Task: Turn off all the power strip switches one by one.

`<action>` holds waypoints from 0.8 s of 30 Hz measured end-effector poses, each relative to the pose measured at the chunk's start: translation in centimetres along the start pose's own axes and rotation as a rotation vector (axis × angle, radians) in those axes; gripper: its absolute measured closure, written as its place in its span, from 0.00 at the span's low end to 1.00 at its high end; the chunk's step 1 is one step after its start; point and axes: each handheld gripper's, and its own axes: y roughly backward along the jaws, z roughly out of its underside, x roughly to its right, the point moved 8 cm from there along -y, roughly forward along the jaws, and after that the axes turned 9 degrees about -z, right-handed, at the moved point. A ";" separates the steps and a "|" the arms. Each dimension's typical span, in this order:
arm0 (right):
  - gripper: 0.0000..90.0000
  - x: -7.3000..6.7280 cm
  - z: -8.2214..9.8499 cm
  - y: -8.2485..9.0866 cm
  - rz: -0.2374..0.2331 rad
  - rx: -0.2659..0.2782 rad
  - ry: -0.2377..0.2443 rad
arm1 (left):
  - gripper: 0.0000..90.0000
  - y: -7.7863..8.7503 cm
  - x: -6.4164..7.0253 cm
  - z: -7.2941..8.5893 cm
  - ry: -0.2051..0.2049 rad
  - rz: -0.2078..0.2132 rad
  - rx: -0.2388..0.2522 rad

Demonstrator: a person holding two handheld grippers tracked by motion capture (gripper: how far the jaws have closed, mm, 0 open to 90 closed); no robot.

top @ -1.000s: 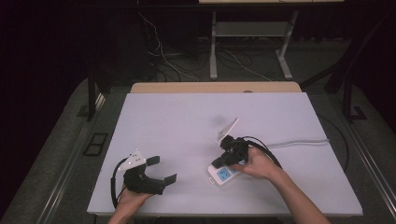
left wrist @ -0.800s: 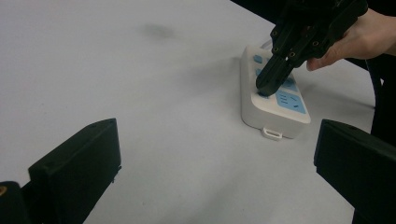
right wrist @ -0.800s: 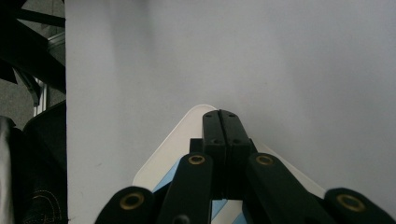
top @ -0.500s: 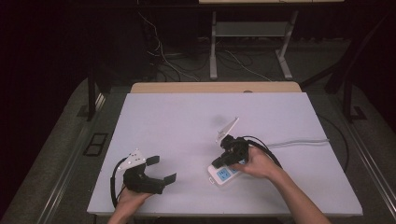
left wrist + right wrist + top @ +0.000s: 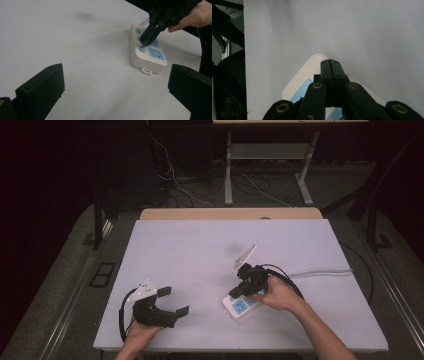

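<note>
Left gripper (image 5: 174,301) at about 7 o'clock on the white table (image 5: 200,250), held low in the left hand (image 5: 142,332), jaws spread wide with bare tabletop between them; nothing gripped, nothing touched. Seen along its own jaws in the left gripper view (image 5: 115,82): two black blocks far apart at the bottom corners, the power strip (image 5: 147,48) lying beyond the gap.

Right gripper (image 5: 235,291) at about 5 o'clock from the table's middle, held in the right hand (image 5: 280,295), jaws pressed together into a single black tip. In the right gripper view (image 5: 330,65) the two halves meet along a thin seam with no gap. In the left gripper view that closed tip (image 5: 147,40) comes down onto the top face of the strip, among the small blue buttons; contact looks likely, though hard to confirm. Nothing pinched between the jaws.

Power strip (image 5: 241,305): white, rounded-corner body, blue socket panels and small blue switch buttons along its top, a small hanging tab at the near end in the left gripper view. Flat on the table, just beside and partly under the right hand.

Long axis on a diagonal in the high view, from about 7 o'clock to about 1 o'clock, free end toward 7. Grey cord (image 5: 320,272) on the table toward 3 o'clock, beyond the right hand.
</note>
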 end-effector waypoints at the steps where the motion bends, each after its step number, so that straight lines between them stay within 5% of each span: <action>1: 1.00 -0.1 -0.1 0.1 -0.003 0.007 -0.004 | 0.00 0.0 0.0 0.0 0.000 0.000 0.000; 13: 0.96 -0.1 0.0 3.5 0.039 0.121 -0.027 | 0.00 0.0 0.1 0.0 -0.004 0.001 0.004; 24: 0.37 0.5 2.7 7.5 0.135 0.275 -0.141 | 0.00 0.0 0.3 0.0 0.006 0.004 0.006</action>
